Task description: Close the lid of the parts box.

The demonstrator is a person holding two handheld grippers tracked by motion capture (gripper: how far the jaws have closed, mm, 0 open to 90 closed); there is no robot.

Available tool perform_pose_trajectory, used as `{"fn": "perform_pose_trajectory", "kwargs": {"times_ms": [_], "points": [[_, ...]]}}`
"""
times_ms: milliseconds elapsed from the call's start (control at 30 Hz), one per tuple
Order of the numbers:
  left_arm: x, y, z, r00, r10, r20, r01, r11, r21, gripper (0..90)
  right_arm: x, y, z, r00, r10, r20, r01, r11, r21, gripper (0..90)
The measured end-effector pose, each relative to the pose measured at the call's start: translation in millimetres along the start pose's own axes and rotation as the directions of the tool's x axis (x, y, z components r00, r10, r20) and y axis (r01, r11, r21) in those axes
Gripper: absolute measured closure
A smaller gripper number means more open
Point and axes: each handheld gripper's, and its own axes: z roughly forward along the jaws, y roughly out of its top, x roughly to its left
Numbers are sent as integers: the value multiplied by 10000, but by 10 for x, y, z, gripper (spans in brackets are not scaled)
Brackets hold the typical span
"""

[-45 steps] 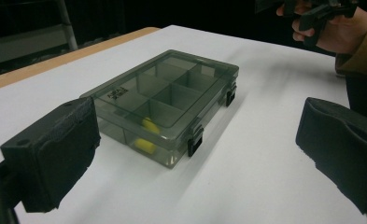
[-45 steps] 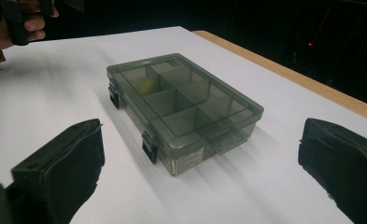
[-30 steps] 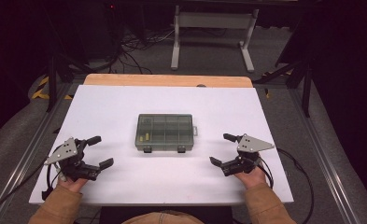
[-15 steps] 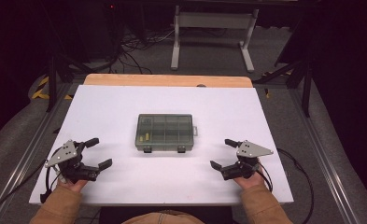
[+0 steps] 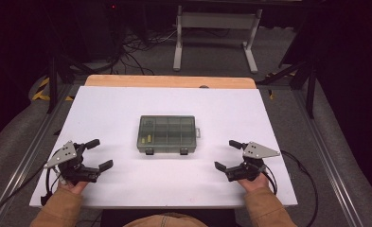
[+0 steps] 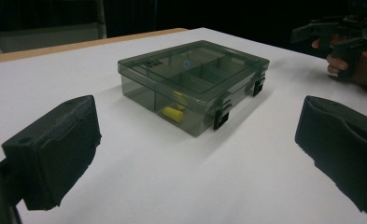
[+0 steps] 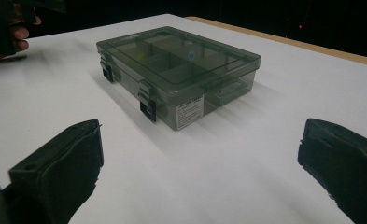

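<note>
Both grippers have drifted slightly nearer the person. The left gripper (image 5: 96, 154) and right gripper (image 5: 229, 155) gape, holding nothing. Pushing the latched box (image 5: 166, 134) one-sided could slide it.

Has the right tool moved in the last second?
Yes. The right tool has slipped slightly back toward the person, away from the compartment box, which sits unmoved on the white table.

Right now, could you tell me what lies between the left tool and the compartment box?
Nothing: bare white table runs from the open left tool to the compartment box, as the high view and left gripper view both show.
</note>
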Motion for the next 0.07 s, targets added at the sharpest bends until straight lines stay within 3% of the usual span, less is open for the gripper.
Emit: {"fn": "perform_pose_trajectory", "kwargs": {"times_ms": [67], "points": [[5, 1, -1, 10000, -22, 10, 22, 10000, 28, 7, 0, 0, -2, 10000, 9, 12, -9, 10000, 0, 6]]}}
